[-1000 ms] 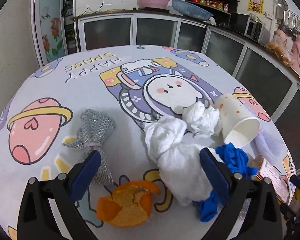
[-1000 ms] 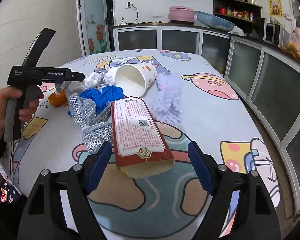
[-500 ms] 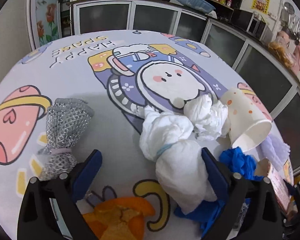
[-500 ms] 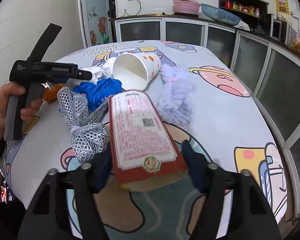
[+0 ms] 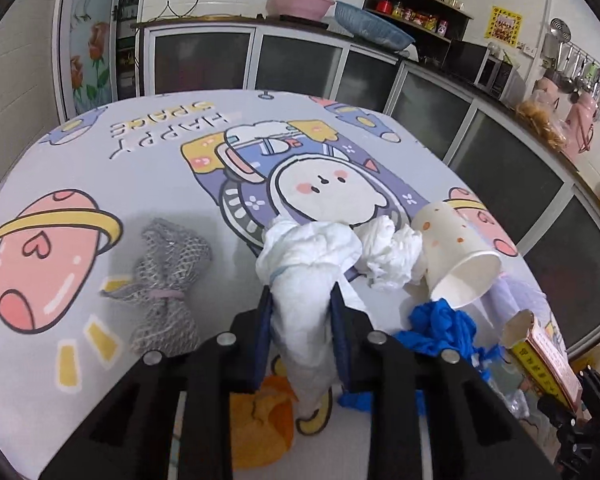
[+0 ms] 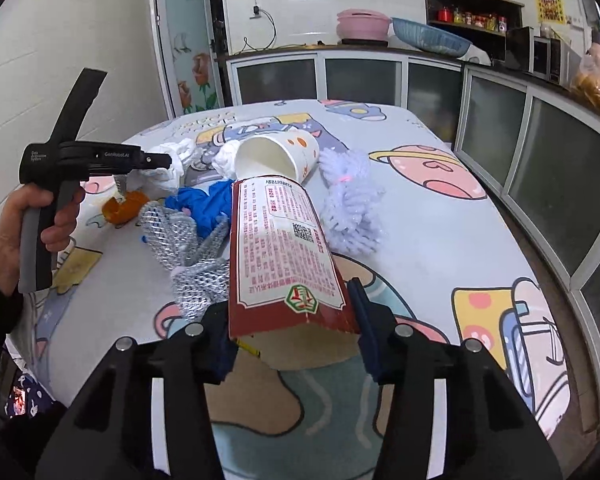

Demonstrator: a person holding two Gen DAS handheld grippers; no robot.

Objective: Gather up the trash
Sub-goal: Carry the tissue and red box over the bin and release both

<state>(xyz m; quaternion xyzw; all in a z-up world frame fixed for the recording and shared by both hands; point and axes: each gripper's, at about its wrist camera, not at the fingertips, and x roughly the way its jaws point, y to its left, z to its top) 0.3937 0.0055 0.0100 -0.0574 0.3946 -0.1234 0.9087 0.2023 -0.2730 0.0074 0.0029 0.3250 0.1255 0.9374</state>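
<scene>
Both have closed: left gripper [image 5: 302, 316] pinches the white bundle [image 5: 306, 276], right gripper [image 6: 290, 334] clamps the carton [image 6: 278, 256].

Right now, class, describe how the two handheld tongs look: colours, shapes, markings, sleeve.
Both tongs, left and right, are black angular frames with silver bolts and blue pads. The left one has a grey grip and white lettering. The hand wears a dark sleeve.

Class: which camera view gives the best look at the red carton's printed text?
The right wrist view: the red carton faces the camera, gripped by the right gripper. The left wrist view shows only its open end at the edge.
</scene>
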